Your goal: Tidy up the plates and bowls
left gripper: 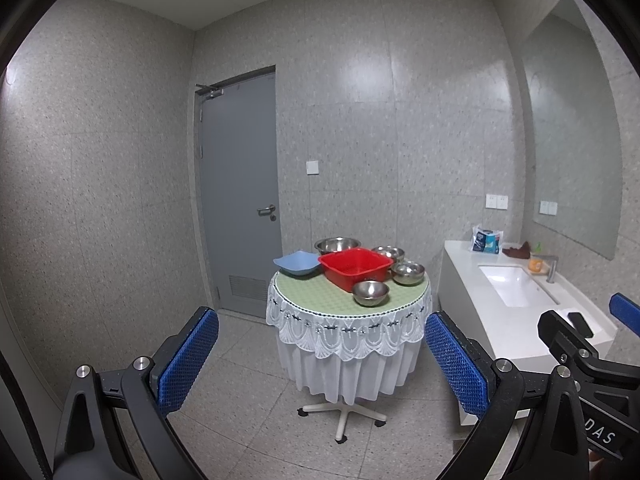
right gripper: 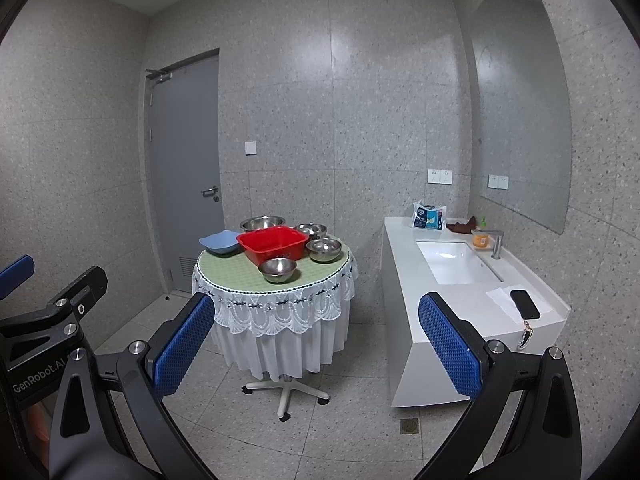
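Both the left gripper [left gripper: 322,354] and right gripper [right gripper: 316,344] are hanging wide open and empty, well short of the desk [right gripper: 240,276]. The steel bowls [right gripper: 278,270] and blue plate [right gripper: 220,242] are sitting around the red basin [right gripper: 272,244]. Approaching level and starting with the nearest bowl looks wisest.

Dim, even overhead light, glare on the wall tiles [left gripper: 360,76], strong fisheye edge warping.

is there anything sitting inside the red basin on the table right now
No: in the right wrist view the red basin shows only its bare inner walls, while the steel bowls stand around it on the table.
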The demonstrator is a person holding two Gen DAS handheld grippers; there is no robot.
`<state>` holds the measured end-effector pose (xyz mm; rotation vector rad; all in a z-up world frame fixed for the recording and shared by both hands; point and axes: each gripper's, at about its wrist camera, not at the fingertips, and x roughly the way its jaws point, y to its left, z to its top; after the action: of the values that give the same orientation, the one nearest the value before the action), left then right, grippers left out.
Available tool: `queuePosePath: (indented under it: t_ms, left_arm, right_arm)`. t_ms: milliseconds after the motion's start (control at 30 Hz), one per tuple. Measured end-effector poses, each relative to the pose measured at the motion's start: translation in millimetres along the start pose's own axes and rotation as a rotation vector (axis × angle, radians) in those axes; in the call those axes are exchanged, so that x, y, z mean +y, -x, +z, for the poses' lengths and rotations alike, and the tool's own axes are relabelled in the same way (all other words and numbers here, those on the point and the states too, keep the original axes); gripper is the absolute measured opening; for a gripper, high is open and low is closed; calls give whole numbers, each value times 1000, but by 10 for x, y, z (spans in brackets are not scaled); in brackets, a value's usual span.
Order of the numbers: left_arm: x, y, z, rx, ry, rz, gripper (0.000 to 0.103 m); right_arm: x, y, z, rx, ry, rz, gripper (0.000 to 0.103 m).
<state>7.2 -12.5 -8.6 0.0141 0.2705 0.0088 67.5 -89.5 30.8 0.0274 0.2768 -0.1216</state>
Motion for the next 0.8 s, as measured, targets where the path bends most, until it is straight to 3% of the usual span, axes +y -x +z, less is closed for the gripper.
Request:
queuePosePath:
  t_ms: [800]
  left_arm:
    - [-39,-172,59,34,-10,9,102]
  right_arm:
    - [-113,-398,23,25,1,5,103]
